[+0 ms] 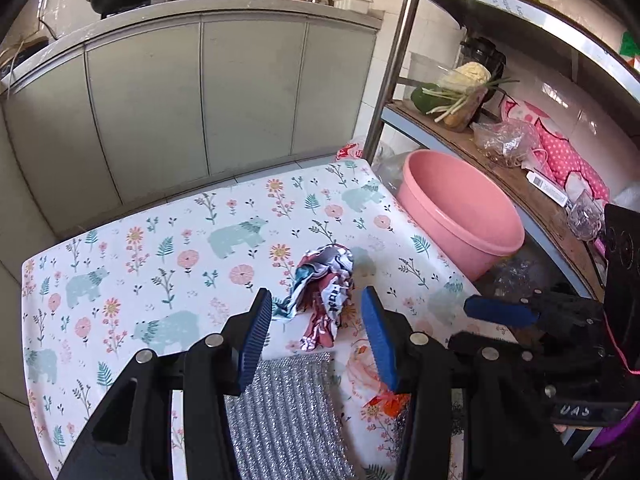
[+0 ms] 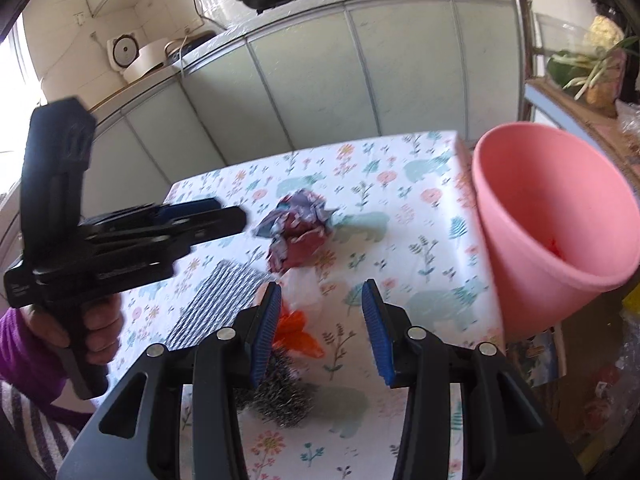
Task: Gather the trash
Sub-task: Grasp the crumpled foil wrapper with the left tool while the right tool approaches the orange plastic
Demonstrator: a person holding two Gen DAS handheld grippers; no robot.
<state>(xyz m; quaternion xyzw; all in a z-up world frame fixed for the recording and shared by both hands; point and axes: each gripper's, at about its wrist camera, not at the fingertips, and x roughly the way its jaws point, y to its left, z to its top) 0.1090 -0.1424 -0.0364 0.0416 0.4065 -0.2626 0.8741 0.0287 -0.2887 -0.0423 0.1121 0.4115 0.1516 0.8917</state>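
Lying on the floral table (image 1: 168,240) are 1 crumpled wrapper (image 1: 324,288), 1 silver scrubbing cloth (image 1: 288,412), 1 orange scrap (image 2: 294,330) and what looks like 1 steel-wool wad (image 2: 284,396). 1 pink basin (image 1: 460,208) stands off the table's right edge; the far half is bare. Both the left gripper (image 1: 316,338) and right gripper (image 2: 320,330) stand apart, empty. The wrapper lies just ahead of the left gripper's pads.

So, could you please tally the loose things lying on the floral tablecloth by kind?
Crumpled printed wrapper: 1
Silver scouring cloth: 1
Steel wool ball: 1
Orange-and-white plastic bag: 1
Total: 4
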